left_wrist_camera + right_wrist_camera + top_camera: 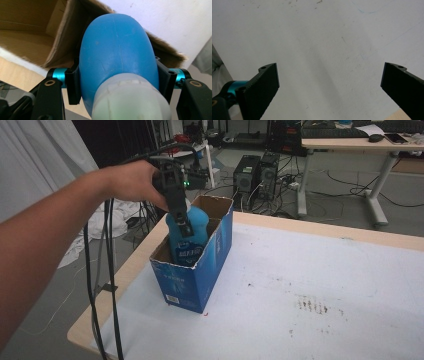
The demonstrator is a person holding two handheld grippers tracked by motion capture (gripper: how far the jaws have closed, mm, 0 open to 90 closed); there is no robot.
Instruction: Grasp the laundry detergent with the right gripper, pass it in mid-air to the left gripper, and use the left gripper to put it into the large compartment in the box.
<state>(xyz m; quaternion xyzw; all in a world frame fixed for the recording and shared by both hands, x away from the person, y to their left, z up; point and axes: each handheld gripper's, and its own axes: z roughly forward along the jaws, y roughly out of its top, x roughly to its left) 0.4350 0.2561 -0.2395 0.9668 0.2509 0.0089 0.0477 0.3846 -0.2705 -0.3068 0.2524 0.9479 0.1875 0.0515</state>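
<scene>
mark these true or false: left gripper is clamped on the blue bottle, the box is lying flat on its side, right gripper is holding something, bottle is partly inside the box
1. The left gripper is clamped on the blue bottle. True.
2. The blue cardboard box lies flat on its side. False: it stands upright, open top up, on the table.
3. The right gripper holds something. False: its jaws are spread wide with just table between them.
4. The bottle is partly inside the box. True: its lower part is below the torn rim.

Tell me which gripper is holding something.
The left gripper: its jaws clamp the blue bottle over the cardboard box. The right gripper is open above the table.
</scene>
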